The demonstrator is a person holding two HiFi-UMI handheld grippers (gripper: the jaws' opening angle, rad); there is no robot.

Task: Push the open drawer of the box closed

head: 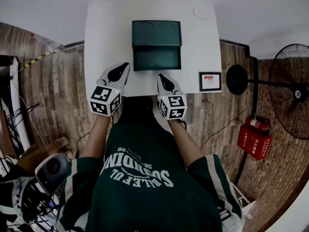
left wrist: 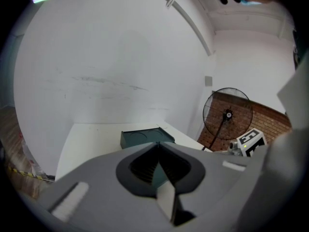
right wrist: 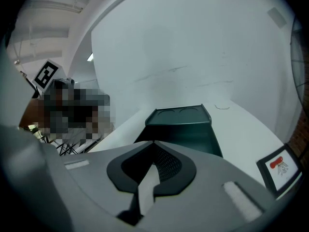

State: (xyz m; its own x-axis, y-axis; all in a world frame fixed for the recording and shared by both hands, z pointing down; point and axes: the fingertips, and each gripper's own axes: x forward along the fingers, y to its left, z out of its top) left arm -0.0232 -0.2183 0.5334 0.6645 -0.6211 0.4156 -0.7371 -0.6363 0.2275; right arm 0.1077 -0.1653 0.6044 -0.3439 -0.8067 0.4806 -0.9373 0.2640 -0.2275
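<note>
Right tongs [head: 161, 77] — pressed together and empty, like the left tongs [head: 126, 65] — sit just before the open drawer [head: 157, 59], its box [head: 157, 33] straight beyond.

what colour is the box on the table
The box is dark green, drawer included; the head view shows it best.

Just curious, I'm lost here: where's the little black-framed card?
In the head view, the card lies at the white table's near right corner, right of the green box.

Fan [head: 289, 91] cut by right edge, card [head: 210, 81] print (perhaps a logo) — too small
</note>
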